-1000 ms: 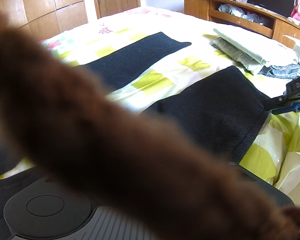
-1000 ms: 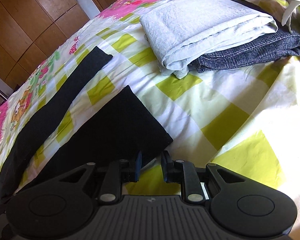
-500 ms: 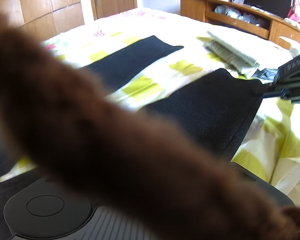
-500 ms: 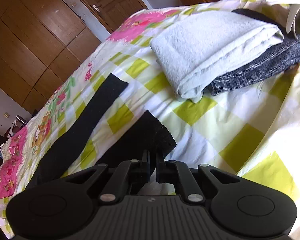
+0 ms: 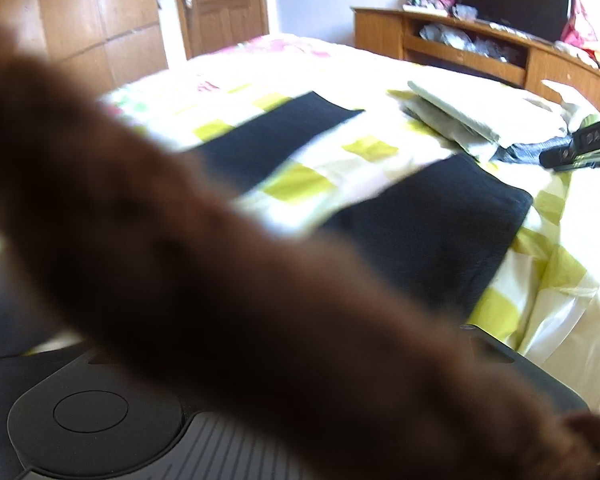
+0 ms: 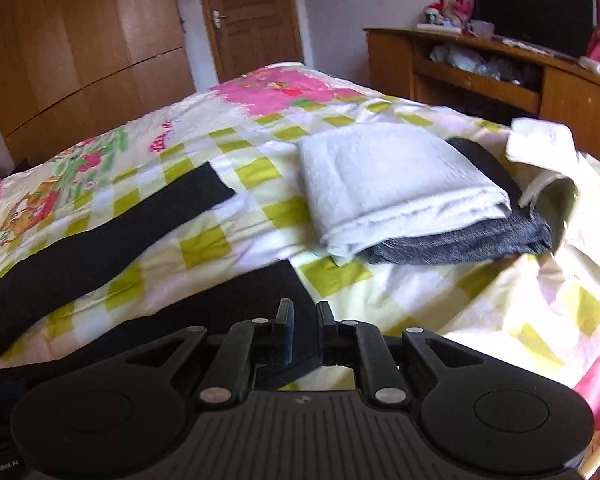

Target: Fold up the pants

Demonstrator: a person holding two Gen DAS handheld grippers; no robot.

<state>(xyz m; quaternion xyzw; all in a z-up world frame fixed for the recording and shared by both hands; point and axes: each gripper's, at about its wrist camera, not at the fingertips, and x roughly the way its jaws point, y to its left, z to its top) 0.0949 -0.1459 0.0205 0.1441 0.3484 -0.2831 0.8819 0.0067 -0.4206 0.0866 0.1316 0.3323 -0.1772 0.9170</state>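
Sleeve (image 5: pixel 228 304): a blurred brown furry sleeve crosses the left wrist view from upper left to lower right and hides the left gripper's jaws; I cannot tell how they stand.
Wardrobe (image 6: pixel 80 40): wooden doors at the far left, behind the bed.
Pants (image 6: pixel 112 236): black, spread on the bed, the two legs lying apart with checked cover between them; the far leg runs flat toward the left.
Right gripper (image 6: pixel 303 322): low at the bed's near edge, jaws pinching the hem corner of the near pant leg, which is raised off the cover.
Bed (image 6: pixel 228 240): yellow-green checked cover with pink flower prints.
Folded stack (image 6: pixel 400 184): a white folded cloth on top of grey denim, to the right of the pants and apart from them.
Cabinet (image 6: pixel 480 76): wooden, far right, with a dark screen on top.
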